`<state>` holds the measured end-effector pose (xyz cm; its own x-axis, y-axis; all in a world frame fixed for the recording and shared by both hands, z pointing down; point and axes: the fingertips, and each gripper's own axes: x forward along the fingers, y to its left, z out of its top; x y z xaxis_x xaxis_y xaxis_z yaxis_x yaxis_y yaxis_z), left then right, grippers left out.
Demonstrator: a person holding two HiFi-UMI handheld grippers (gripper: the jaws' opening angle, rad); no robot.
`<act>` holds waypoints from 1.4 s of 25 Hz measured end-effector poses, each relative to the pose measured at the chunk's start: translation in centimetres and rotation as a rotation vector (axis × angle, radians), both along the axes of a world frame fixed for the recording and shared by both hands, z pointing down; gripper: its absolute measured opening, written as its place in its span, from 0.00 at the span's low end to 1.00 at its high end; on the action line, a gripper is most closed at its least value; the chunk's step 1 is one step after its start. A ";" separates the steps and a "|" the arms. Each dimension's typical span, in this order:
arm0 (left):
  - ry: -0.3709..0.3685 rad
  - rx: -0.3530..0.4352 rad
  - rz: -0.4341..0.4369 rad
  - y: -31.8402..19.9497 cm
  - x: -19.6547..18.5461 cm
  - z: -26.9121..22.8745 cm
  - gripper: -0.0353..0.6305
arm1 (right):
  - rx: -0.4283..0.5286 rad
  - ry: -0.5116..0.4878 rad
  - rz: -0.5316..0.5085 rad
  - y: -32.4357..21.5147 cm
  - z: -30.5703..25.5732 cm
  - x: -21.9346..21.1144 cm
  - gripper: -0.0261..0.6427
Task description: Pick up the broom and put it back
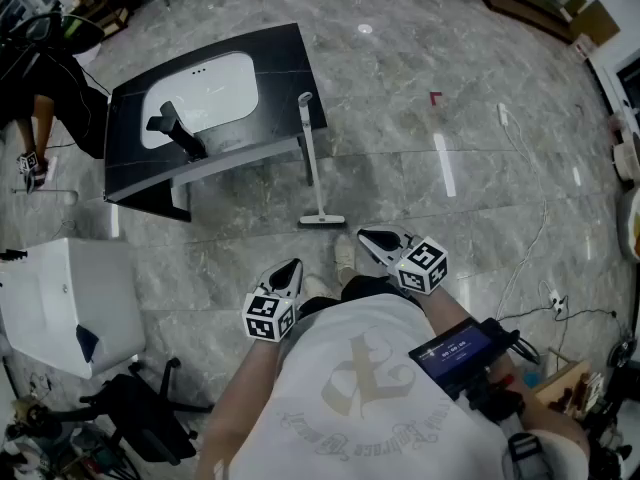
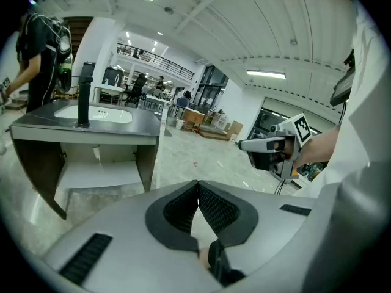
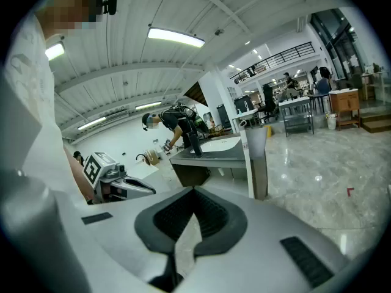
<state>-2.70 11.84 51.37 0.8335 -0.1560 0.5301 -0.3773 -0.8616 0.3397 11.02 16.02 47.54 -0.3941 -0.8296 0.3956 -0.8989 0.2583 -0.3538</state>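
Observation:
The broom [image 1: 311, 158] has a white handle that leans against the front right corner of the dark sink counter [image 1: 285, 53], with its flat head [image 1: 321, 220] on the grey floor. Both grippers hang close to my body, short of the broom head. My left gripper [image 1: 292, 266] is shut and empty, its ribbed pads meeting at the tips [image 2: 197, 188]. My right gripper [image 1: 366, 236] is also shut with nothing in it [image 3: 194, 193]. In the right gripper view the broom handle [image 3: 247, 163] stands beside the counter.
The counter holds a white basin with a black faucet [image 1: 180, 133]. A person [image 1: 50, 98] stands at its far left. A white box [image 1: 60, 303] and a black chair [image 1: 150, 418] sit at my left. Cables [image 1: 530, 228] trail over the floor at right.

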 end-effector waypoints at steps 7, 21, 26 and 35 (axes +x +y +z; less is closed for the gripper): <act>0.000 -0.015 0.020 1.2 0.1 0.0 0.07 | 0.017 -0.038 0.054 0.8 -0.2 0.3 0.06; 0.007 -0.014 0.018 0.7 -0.9 0.0 0.07 | -0.040 0.013 0.069 0.3 1.0 -0.2 0.06; 0.012 0.001 -0.021 -0.4 -2.3 -0.6 0.07 | -0.045 0.012 0.050 -1.0 1.1 -1.1 0.07; 0.007 -0.004 -0.164 -2.0 -6.2 -0.5 0.07 | -0.066 0.019 -0.046 -4.2 1.4 -3.4 0.06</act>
